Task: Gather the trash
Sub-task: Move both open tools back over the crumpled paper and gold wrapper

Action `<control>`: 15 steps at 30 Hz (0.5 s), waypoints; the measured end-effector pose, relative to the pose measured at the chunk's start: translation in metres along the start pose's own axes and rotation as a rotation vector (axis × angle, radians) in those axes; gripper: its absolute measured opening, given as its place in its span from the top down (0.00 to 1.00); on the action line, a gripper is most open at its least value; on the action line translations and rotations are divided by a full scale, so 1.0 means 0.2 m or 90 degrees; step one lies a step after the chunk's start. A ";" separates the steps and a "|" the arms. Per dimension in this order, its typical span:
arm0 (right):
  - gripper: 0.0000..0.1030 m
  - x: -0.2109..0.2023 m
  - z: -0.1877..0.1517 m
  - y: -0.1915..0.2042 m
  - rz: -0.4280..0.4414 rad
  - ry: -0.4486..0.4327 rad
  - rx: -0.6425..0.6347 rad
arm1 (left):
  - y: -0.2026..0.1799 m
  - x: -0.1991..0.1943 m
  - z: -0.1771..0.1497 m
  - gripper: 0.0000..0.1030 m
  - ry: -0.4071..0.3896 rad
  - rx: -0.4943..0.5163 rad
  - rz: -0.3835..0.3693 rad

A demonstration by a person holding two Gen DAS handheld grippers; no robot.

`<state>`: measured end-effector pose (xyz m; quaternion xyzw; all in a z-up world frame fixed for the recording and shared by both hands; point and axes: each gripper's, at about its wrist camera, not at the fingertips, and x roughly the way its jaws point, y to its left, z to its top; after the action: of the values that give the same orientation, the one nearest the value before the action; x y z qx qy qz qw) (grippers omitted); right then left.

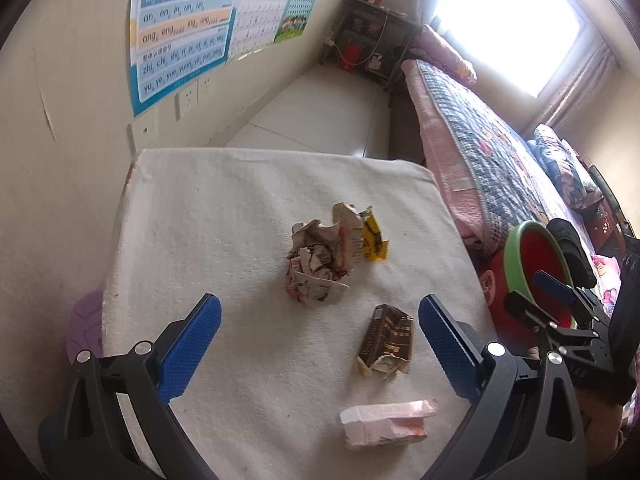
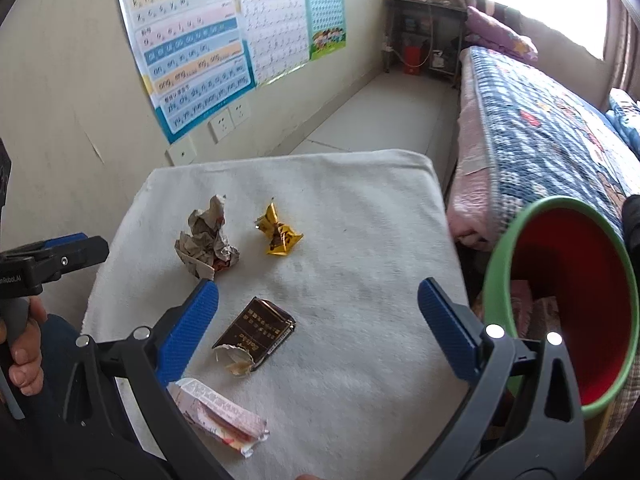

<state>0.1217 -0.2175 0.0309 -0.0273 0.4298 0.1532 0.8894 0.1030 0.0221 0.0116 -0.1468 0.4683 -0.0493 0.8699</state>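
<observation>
Several pieces of trash lie on a white towel-covered table (image 1: 200, 220) (image 2: 360, 208): a crumpled newspaper ball (image 1: 318, 258) (image 2: 206, 242), a yellow wrapper (image 1: 374, 238) (image 2: 279, 232), a crushed brown box (image 1: 386, 340) (image 2: 256, 334) and a pink wrapper (image 1: 386, 422) (image 2: 222, 416). My left gripper (image 1: 320, 344) is open above the table's near side, the brown box between its fingers. My right gripper (image 2: 318, 334) is open and empty over the table, also seen in the left wrist view (image 1: 548, 292). A red bin with a green rim (image 1: 536, 264) (image 2: 568, 304) sits at the table's right edge.
A bed with a patterned quilt (image 1: 492, 152) (image 2: 552, 128) runs along the right. A wall with posters (image 1: 184, 32) (image 2: 188, 48) and sockets is on the left. A dark shelf unit (image 1: 372, 36) (image 2: 424, 32) stands at the far end of the tiled floor.
</observation>
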 end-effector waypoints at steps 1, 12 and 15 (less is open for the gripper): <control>0.05 0.03 0.00 0.01 0.002 0.004 -0.004 | 0.01 0.03 0.01 0.08 0.005 -0.001 0.000; 0.05 0.27 0.03 0.04 0.008 0.035 -0.032 | 0.03 0.42 0.08 0.17 0.077 -0.006 0.020; 0.05 0.32 0.05 0.05 0.008 0.043 -0.039 | 0.04 0.51 0.08 0.28 0.097 -0.016 0.021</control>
<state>0.1641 -0.1905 -0.0124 -0.0572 0.4546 0.1712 0.8722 0.1718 0.0109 -0.0636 -0.1457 0.5360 -0.0402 0.8306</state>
